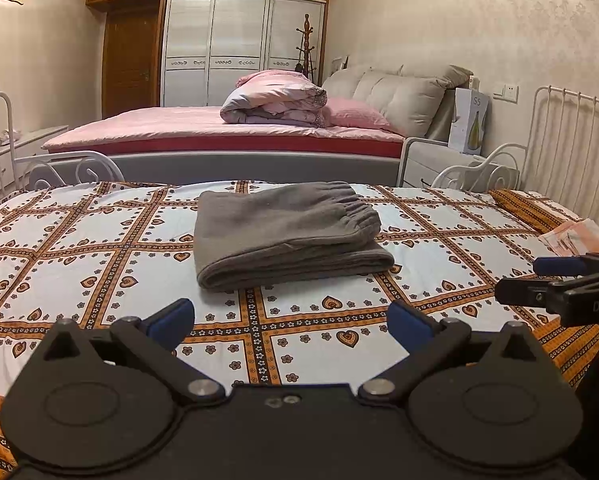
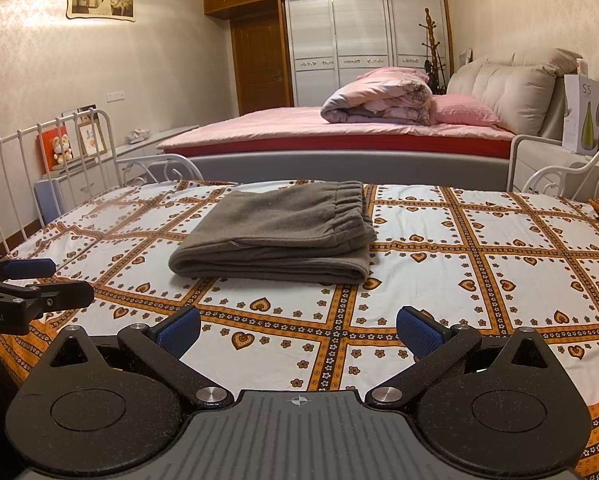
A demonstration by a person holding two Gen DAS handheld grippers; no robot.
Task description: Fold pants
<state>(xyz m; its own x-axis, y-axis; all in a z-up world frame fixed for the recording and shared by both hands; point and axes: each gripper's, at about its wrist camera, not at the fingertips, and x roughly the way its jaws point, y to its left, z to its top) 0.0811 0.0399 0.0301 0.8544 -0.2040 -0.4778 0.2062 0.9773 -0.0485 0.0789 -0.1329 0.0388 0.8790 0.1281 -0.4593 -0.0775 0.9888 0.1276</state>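
Nearest the cameras, the left tool (image 1: 291, 326) and the right tool (image 2: 298, 330) are each held with the jaws spread wide and nothing between them. Their fingers (image 1: 171, 322) are black hinged links tipped with blue, finely textured pads. Each tool shows at the edge of the other's view, so the two sit side by side, near one another above the near part of the bed.

Beneath and ahead of both tools lies the bedsheet (image 1: 79, 240), a smooth printed cotton-like cloth: white squares framed by orange bands carrying small hearts and flowers.

Straight ahead of the tools, apart from both, rest the pants (image 1: 287, 236), seen also from the right wrist (image 2: 275, 232). They form a compact, roughly rectangular stack of several layers. The fabric is grey-brown, matte and fleecy, thick enough to give rounded fold edges on the near side. The gathered elastic waistband (image 1: 345, 200) lies on top at the far right.

Judged from this arrangement, folding appears complete or nearly so: no leg trails loose. At most, squaring the slightly offset lower layer remains.

Beyond the sheet curl white scrolled metal rails (image 1: 79, 164). Farther off stands a second bed with a pink cover (image 1: 179, 124) and a rolled quilt (image 1: 275, 98).
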